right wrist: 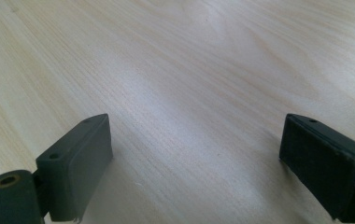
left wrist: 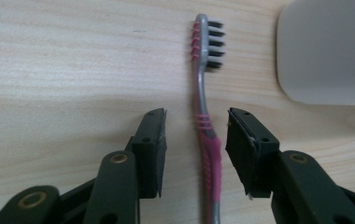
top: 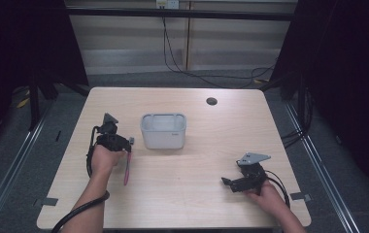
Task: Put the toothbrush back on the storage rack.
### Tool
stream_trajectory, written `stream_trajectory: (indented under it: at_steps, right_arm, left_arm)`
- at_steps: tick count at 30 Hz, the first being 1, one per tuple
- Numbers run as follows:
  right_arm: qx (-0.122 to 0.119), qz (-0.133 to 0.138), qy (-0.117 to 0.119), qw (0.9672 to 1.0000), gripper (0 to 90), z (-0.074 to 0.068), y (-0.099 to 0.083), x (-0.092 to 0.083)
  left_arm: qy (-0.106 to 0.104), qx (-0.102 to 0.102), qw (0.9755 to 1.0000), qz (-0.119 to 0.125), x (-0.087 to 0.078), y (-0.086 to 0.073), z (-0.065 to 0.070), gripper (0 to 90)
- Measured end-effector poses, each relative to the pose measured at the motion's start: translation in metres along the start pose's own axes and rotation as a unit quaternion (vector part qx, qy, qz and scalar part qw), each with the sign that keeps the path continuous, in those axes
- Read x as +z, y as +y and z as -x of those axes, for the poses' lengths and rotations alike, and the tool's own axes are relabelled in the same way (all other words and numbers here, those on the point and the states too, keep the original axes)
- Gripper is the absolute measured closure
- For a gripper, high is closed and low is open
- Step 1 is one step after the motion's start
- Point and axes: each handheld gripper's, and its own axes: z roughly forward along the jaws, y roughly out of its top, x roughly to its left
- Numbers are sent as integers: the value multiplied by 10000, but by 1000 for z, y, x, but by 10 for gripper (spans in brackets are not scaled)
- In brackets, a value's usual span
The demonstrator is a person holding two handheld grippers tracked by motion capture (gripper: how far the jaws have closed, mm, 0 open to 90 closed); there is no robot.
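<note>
A pale wooden table [top: 197,184] is seen from above, set on a grey floor with dark curtains at either side and a cable hanging down the wall behind. Near the middle of the table a grey rounded-corner container [top: 163,130] is placed, and a small dark round hole [top: 211,101] is set into the tabletop towards the far edge. Just to the left of the container a pink and grey toothbrush [top: 127,169] is laid flat on the wood, its bristled head pointed towards the far side and lying near the container's corner. The left gripper [left wrist: 195,140] is held low over the toothbrush, with the jaws set apart on either side of the pink grip of the handle; a gap of bare wood is seen between each pad and the handle, so nothing is clamped. The right gripper [top: 227,181] is held near the right front part of the table, well apart from the toothbrush and the container, and in the right gripper view its jaws are spread wide over bare wood with nothing between them
</note>
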Motion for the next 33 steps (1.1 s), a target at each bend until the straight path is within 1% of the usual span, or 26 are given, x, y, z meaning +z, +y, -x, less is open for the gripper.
stream_trajectory:
  at_steps: [2, 4, 6, 7, 8, 9, 11, 12, 13, 14, 15, 17, 18, 19, 20, 21, 22, 23, 25, 26, 29, 30, 31, 32, 33]
  right_arm:
    - [-11, 7, 4, 10000, 88, 0, 0, 0]
    - [5, -7, 5, 10000, 88, 0, 0, 0]
    - [-37, 18, 11, 10000, 88, 1, 0, 0]
    - [-33, 16, 12, 10000, 88, 0, 0, 0]
    - [-34, 16, 11, 10000, 88, 0, 0, 0]
    - [-37, 18, 11, 10000, 88, 1, 0, 0]
    - [-35, 17, 11, 10000, 88, 1, 0, 0]
    - [-35, 17, 12, 10000, 88, 1, 0, 0]
    - [-26, 10, 12, 10000, 88, 0, 0, 0]
    - [-26, 10, 12, 10000, 88, 0, 0, 0]
    - [-35, 16, 12, 10000, 88, 1, 0, 0]
    - [-35, 16, 13, 10000, 88, 1, 0, 0]
    - [-35, 16, 13, 10000, 88, 1, 0, 0]
    - [-36, 17, 12, 10000, 88, 1, 0, 0]
    - [-37, 16, 12, 10000, 88, 1, 0, 0]
    - [-37, 17, 13, 10000, 88, 1, 0, 0]
    - [-37, 16, 13, 10000, 88, 1, 0, 0]
    - [-36, 17, 13, 10000, 88, 1, 0, 0]
    - [-37, 17, 13, 10000, 88, 1, 0, 0]
    - [-37, 17, 12, 10000, 88, 1, 0, 0]
    - [-37, 17, 13, 10000, 88, 1, 0, 0]
    - [-37, 16, 13, 10000, 88, 1, 0, 0]
    - [-37, 16, 13, 10000, 88, 1, 0, 0]
    - [-37, 17, 13, 10000, 88, 1, 0, 0]
    - [-36, 17, 14, 10000, 88, 1, 0, 0]
  left_arm:
    - [101, 120, 9999, -26, 0, 1, 3, 578]
    - [149, 44, 9999, -33, 1, 2, 6, 579]
    - [168, 40, 9998, -69, 2, 2, 7, 583]
    - [215, 47, 9997, -141, 4, 3, 8, 588]
    - [215, 47, 9997, -141, 4, 3, 8, 599]
    - [268, 57, 9995, -147, 6, 3, 9, 612]
    - [341, 136, 9993, -107, 8, 3, 12, 640]
    - [370, 207, 9991, -70, 8, 3, 13, 659]
    - [400, 215, 9990, -59, 9, 3, 14, 679]
    - [400, 215, 9990, -59, 9, 3, 14, 697]
    - [460, 246, 9986, -76, 11, 3, 16, 697]
    - [488, 327, 9982, -134, 12, 4, 18, 722]
    - [488, 327, 9982, -134, 12, 4, 18, 736]
    - [533, 360, 9979, -118, 13, 4, 20, 736]
    - [597, 429, 9972, -144, 14, 4, 22, 763]
    - [597, 429, 9972, -144, 14, 4, 22, 776]
    - [667, 482, 9965, -139, 14, 4, 23, 807]
    - [756, 536, 9956, -153, 14, 4, 24, 817]
    - [772, 497, 9957, -141, 14, 4, 24, 822]
    - [773, 493, 9956, -196, 14, 4, 24, 828]
    - [770, 496, 9955, -236, 13, 5, 23, 830]
    - [771, 448, 9958, -190, 14, 4, 23, 832]
    - [712, 446, 9962, -216, 13, 4, 21, 833]
    - [699, 411, 9966, -146, 13, 4, 20, 833]
    - [699, 411, 9966, -146, 13, 4, 20, 834]
